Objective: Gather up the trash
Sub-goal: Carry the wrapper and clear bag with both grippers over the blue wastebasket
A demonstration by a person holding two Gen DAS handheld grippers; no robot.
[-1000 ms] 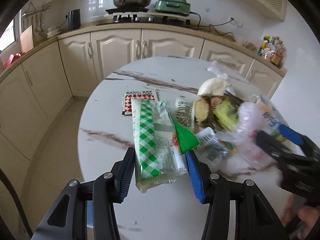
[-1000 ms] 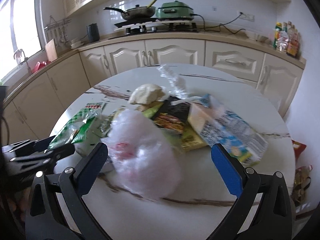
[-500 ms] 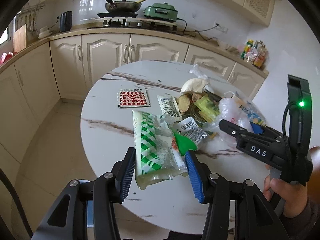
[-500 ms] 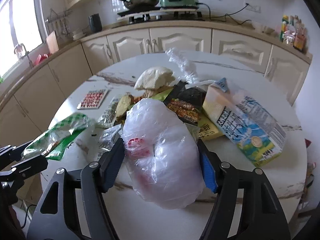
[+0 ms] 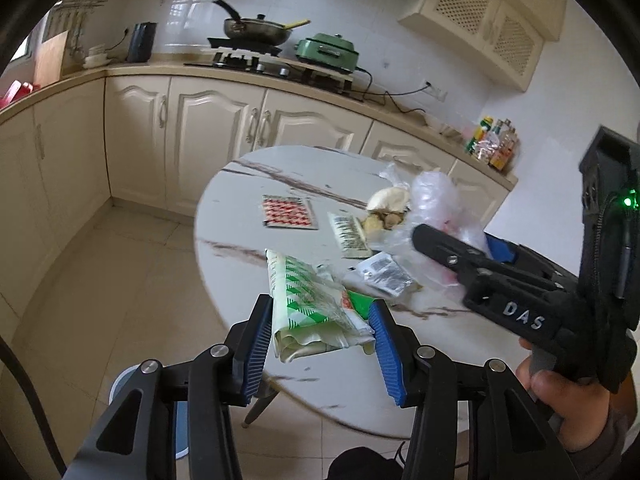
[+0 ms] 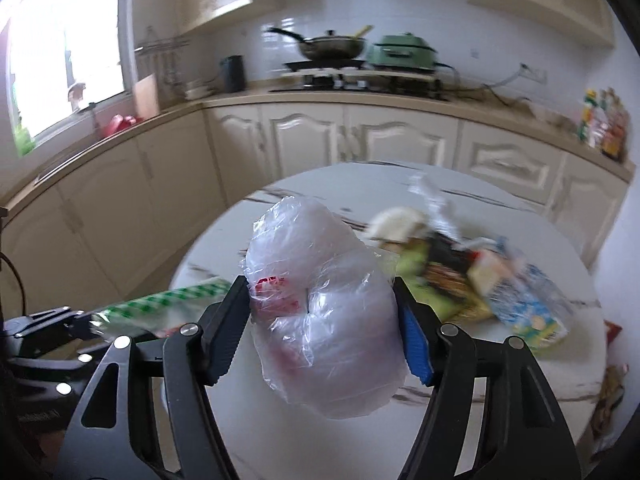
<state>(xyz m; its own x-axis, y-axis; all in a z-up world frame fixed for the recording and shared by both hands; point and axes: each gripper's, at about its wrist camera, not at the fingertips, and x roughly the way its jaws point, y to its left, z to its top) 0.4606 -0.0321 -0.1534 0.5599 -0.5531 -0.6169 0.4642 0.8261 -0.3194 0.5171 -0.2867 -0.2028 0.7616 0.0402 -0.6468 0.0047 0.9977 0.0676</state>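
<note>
**Both grippers lifted clear with trash clamped**

The left gripper (image 5: 320, 334) has its blue-padded fingers (image 5: 256, 350) closed on a green-and-white checked plastic wrapper (image 5: 310, 308), which is pinched across its width and juts forward from the pads, held above the near left edge of the round marble surface (image 5: 240, 216). A green scrap (image 5: 360, 304) sits against the wrapper's right side, just inside the right pad.

The right gripper (image 6: 322, 332) grips a crumpled clear plastic bag (image 6: 324, 316) with a red print showing through; both pads press into its sides and the bag bulges above and below them, hanging free over the near part of the surface. In the left wrist view this gripper reaches in from the right, a hand (image 5: 560, 404) around its handle, the bag at its tip.

On the surface remain a red-and-white patterned packet (image 5: 289, 212) lying flat on the left, a barcoded sachet (image 5: 350, 234) and a small silver packet (image 5: 384, 274) towards the middle, and a heap on the far right with a pale dough-like lump (image 6: 396, 222), dark snack wrappers (image 6: 444, 270) and a blue-and-yellow carton (image 6: 528, 308).

Beyond, cream cabinets (image 5: 224, 144) carry a wok (image 5: 256, 30) on the hob and a green electric cooker (image 5: 326, 50); condiment bottles (image 5: 496, 146) stand at the far right.
</note>
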